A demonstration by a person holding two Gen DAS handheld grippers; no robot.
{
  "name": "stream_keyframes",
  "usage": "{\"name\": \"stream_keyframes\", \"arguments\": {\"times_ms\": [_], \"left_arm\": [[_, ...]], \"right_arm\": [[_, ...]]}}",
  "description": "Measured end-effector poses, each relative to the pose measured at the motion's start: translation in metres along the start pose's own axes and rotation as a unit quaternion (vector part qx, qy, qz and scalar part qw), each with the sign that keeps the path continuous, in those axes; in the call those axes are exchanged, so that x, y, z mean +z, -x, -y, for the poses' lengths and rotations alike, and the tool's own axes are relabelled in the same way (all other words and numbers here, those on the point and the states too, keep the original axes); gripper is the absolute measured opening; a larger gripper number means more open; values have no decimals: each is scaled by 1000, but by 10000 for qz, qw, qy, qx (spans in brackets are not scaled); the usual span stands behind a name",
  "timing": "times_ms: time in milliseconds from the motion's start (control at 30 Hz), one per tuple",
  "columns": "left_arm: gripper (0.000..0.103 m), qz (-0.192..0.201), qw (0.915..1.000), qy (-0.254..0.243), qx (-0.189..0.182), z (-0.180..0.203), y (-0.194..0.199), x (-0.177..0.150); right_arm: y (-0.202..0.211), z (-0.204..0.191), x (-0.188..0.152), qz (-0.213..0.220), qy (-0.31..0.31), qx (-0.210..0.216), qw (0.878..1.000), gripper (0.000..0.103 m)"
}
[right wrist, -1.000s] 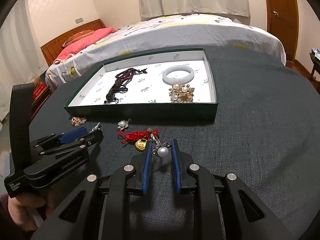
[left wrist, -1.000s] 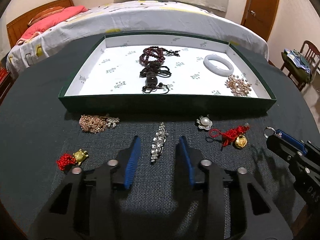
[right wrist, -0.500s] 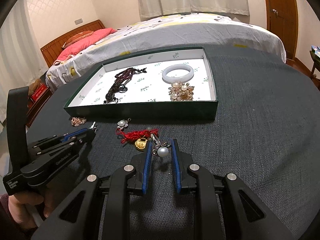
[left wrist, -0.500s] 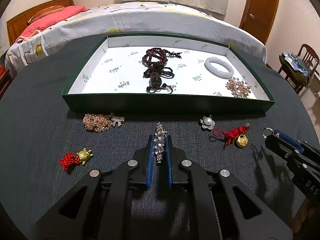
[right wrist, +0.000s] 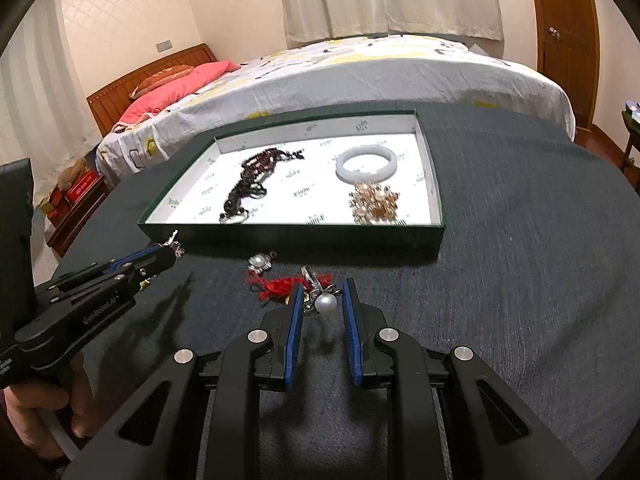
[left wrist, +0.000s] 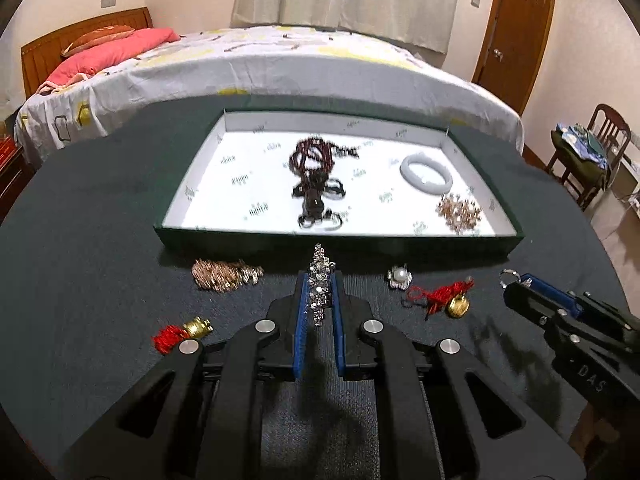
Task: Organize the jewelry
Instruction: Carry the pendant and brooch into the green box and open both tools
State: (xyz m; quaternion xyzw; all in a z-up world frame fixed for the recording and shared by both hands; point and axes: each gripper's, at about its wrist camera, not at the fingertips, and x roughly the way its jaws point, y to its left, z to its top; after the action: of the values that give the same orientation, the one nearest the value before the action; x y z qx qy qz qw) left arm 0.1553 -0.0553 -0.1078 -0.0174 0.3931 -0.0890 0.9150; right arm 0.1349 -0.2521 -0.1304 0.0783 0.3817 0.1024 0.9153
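Note:
A green tray with a white floor [left wrist: 224, 184] [right wrist: 438, 216] holds dark bead strands [left wrist: 314, 172], a white bangle [left wrist: 426, 168] and a pearl brooch [left wrist: 459, 211]. My left gripper [left wrist: 319, 294] is shut on a crystal hair clip [left wrist: 321, 284], lifted off the dark cloth just short of the tray's front wall. My right gripper [right wrist: 322, 298] is shut on a pearl ring [right wrist: 324, 302] above the cloth. The right gripper also shows in the left wrist view [left wrist: 516, 284], the left one in the right wrist view [right wrist: 166, 254].
On the dark cloth in front of the tray lie a rose-gold chain pile [left wrist: 224, 274], a gold charm with red tassel [left wrist: 182, 330], a pearl flower brooch [left wrist: 398, 276] [right wrist: 259, 262] and a red-cord gold lock charm [left wrist: 444, 298] [right wrist: 280, 286]. A bed stands behind.
My left gripper closed on the crystal hair clip and raised it toward the tray. My right gripper lifted a little, still holding the pearl ring.

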Motion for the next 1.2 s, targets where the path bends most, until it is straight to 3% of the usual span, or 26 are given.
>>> {"name": "stream_keyframes", "arguments": {"times_ms": [400, 800, 933, 1200], "left_arm": [[11, 444, 9990, -38, 25, -10, 4, 41], [11, 743, 9967, -145, 281, -30, -32, 100], [11, 653, 9971, -209, 341, -35, -55, 116], [11, 44, 9991, -176, 383, -46, -107, 123]], "right_arm": [[-6, -26, 51, 401, 307, 106, 9987, 20], [-58, -30, 122, 707, 329, -97, 9969, 20], [-86, -29, 136, 589, 327, -184, 9976, 20], [-137, -29, 139, -24, 297, -262, 9992, 20]]}}
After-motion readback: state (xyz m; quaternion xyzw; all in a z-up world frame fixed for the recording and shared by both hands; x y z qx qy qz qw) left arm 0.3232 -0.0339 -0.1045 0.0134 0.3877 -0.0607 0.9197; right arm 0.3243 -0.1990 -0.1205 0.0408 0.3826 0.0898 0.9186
